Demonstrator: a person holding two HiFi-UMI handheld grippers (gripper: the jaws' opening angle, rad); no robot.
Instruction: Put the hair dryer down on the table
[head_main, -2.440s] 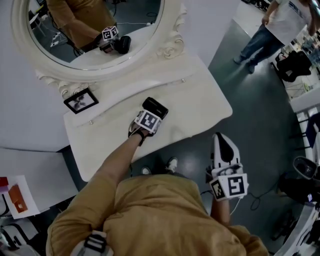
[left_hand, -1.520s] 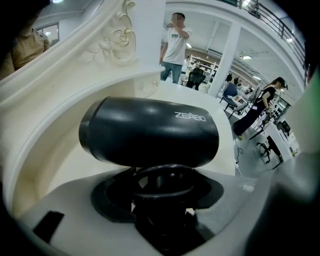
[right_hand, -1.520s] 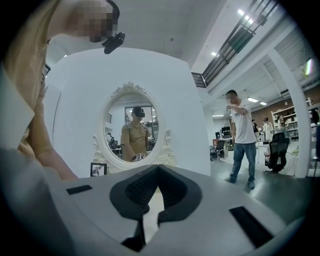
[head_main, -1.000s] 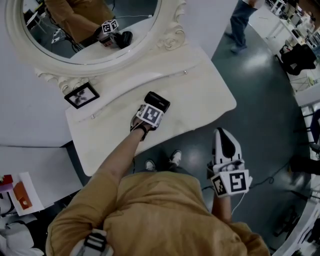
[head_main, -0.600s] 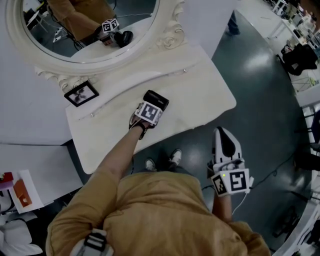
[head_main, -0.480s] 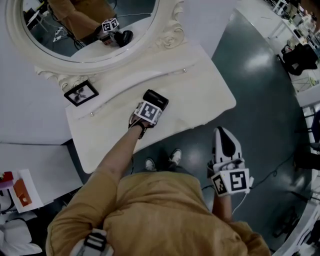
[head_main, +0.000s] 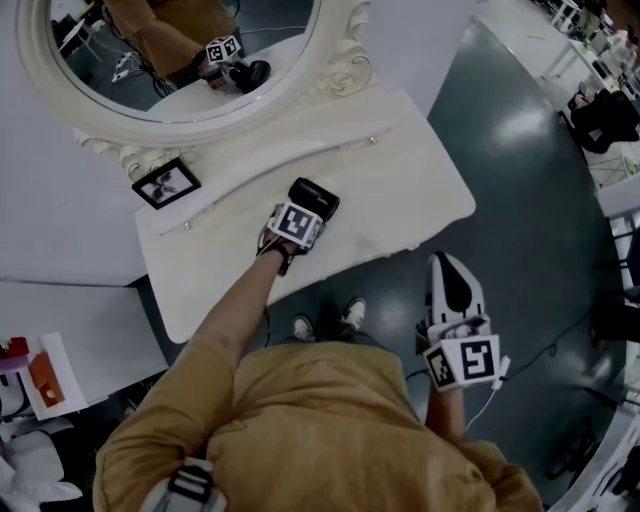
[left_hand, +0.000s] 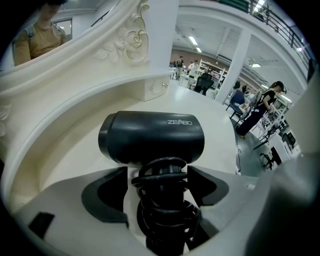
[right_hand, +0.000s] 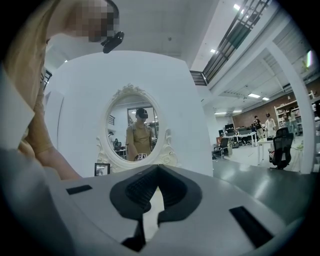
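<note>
Black hair dryer (head_main: 315, 193) on table (head_main: 400, 190), mirror (head_main: 185, 55) behind, photo frame (head_main: 166, 183) apart

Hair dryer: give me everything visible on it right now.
The hair dryer looks matte black plastic: a stubby barrel with pale lettering on its side, and a handle wrapped in coiled black cord. The barrel appears to rest crosswise on the cream table. The wrapped handle sits between the jaws of the left gripper, which have just been opening; a gap shows beside the cord.
</note>
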